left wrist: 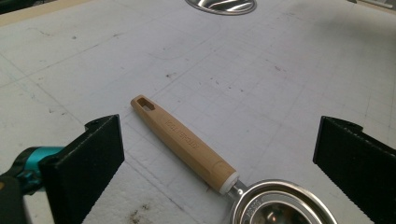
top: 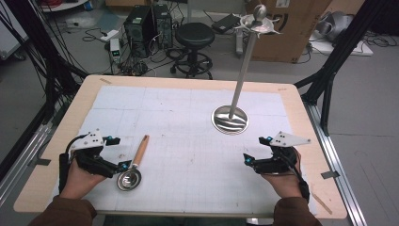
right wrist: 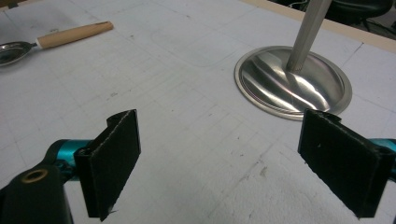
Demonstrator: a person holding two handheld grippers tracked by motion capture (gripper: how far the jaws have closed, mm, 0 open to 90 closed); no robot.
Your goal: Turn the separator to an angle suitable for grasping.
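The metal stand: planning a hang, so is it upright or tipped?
Upright. The metal stand has its round base flat on the mat, pole rising to the hooks.

black grippers (top: 118,153), teal fittings, grey triangular plates, brown sleeves (top: 63,213).

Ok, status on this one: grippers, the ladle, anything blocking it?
Left gripper open, right gripper open, both empty. Wooden-handled ladle flat on the mat, untouched, between the left jaws. Metal stand well apart; nothing in the way.
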